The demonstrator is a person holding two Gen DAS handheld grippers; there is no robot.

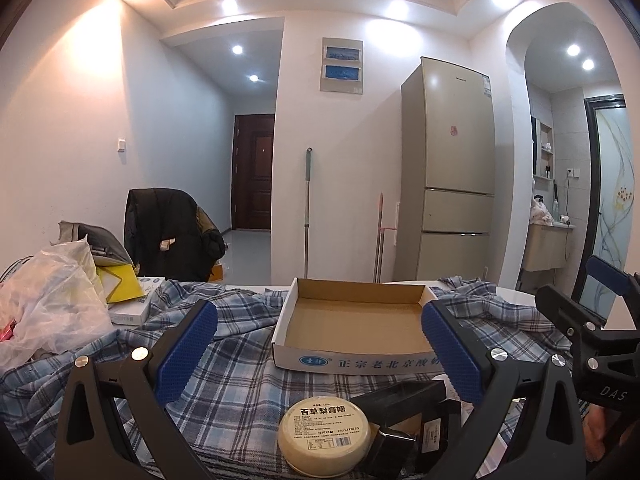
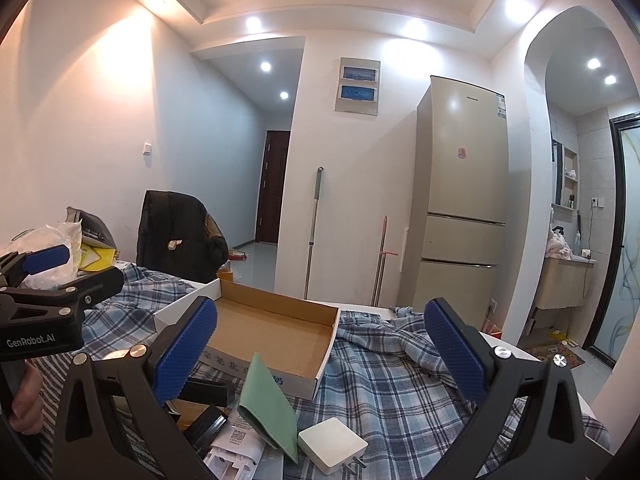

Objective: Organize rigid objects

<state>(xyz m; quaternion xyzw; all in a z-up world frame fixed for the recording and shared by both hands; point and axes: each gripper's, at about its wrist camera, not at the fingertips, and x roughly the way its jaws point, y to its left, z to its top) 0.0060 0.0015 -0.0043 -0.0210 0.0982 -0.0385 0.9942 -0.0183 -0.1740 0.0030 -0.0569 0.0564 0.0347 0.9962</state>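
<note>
While both handheld grippers hover above a table draped in blue plaid cloth [image 1: 240,380], neither one holds anything. Seen from its own wrist camera, the left gripper [image 1: 320,348] has its blue-padded fingers [image 1: 186,350] spread wide apart, framing a shallow cardboard tray [image 1: 280,320] that sits open and bare inside, just beyond the fingertips. Nearer the camera, between the fingers, lies a round cream-coloured candy tin [image 1: 325,438] with a printed label, touching a cluster of small black boxes [image 1: 400,404] on its right. At the far right edge of this view the right gripper appears side-on.

From the right wrist camera, the right gripper [image 2: 320,350] is likewise spread wide with nothing between its pads [image 2: 456,350]. Below it lie a white wall charger [image 2: 332,446] with two metal prongs, a green card [image 2: 270,404] propped at a tilt just beside it, and a white printed package [image 2: 236,446]. The tray stands behind these, to the left of centre.

Behind the table stand a beige refrigerator [image 1: 448,168], a mop [image 1: 308,208] against the wall, and a chair draped with a black jacket [image 1: 168,232]. A crumpled plastic bag [image 1: 52,292] sits at the table's left.
</note>
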